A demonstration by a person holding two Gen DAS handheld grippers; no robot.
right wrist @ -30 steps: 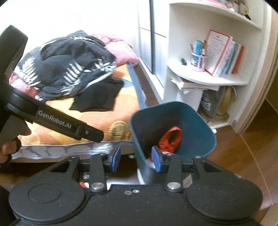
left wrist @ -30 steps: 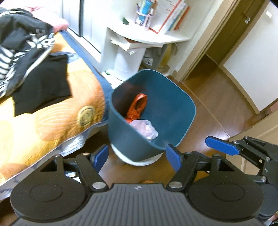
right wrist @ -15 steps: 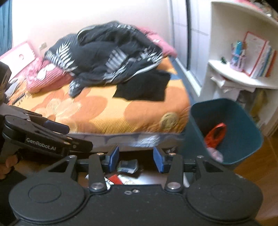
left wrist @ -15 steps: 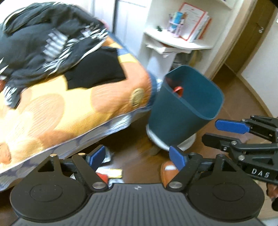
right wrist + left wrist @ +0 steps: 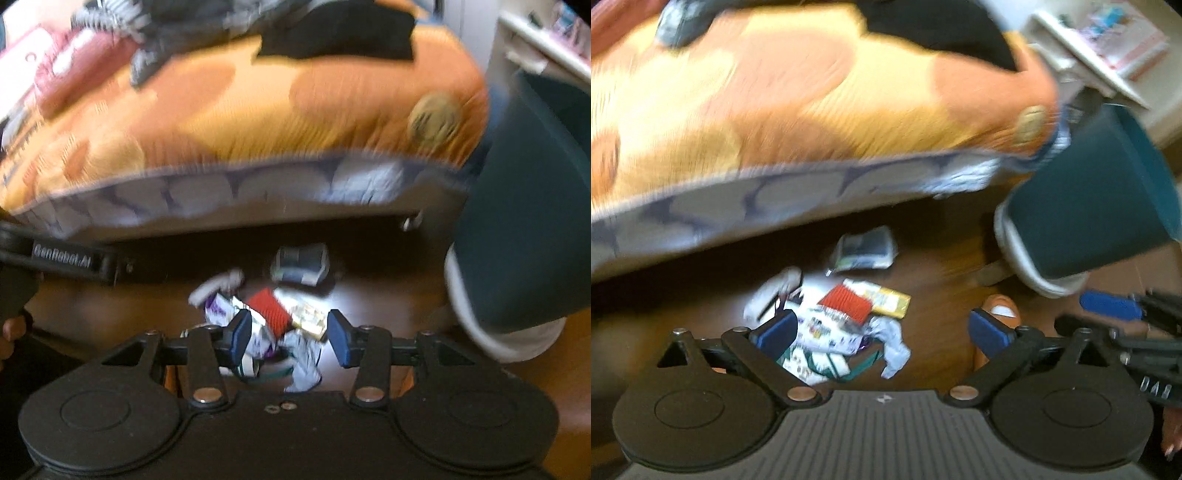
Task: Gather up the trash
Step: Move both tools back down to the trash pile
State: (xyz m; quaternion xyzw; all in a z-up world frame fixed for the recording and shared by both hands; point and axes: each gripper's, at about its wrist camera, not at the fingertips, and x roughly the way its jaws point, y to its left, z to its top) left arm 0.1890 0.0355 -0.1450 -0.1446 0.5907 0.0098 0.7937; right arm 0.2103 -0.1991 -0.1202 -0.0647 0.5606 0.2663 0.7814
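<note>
Both views blurred. Trash pile (image 5: 846,325) lies on the wood floor (image 5: 942,280) just in front of the bed (image 5: 775,110) edge, well left of the bin (image 5: 1100,206). Taking the pile as landmark, left to right: a white crumpled scrap (image 5: 775,288) at its left edge, a printed wrapper (image 5: 820,332) in the middle with a red pack (image 5: 849,301) on top, a yellow wrapper (image 5: 888,299) touching the red pack's right side, a grey tissue (image 5: 894,347) at the lower right. A dark pouch (image 5: 864,247) sits just behind the pile, nearer the bed.

Left gripper (image 5: 882,330) hangs above the pile, jaws opening wide, nothing pinched; the wide spread likely aims to span several pieces. Right gripper (image 5: 290,338) hangs above the same pile, jaws apart and empty, lined up on the red pack and tissue. Bin stands right of the pile, probably kept near for a short drop. A foot (image 5: 997,314) shows right of the pile, near the bin base.
</note>
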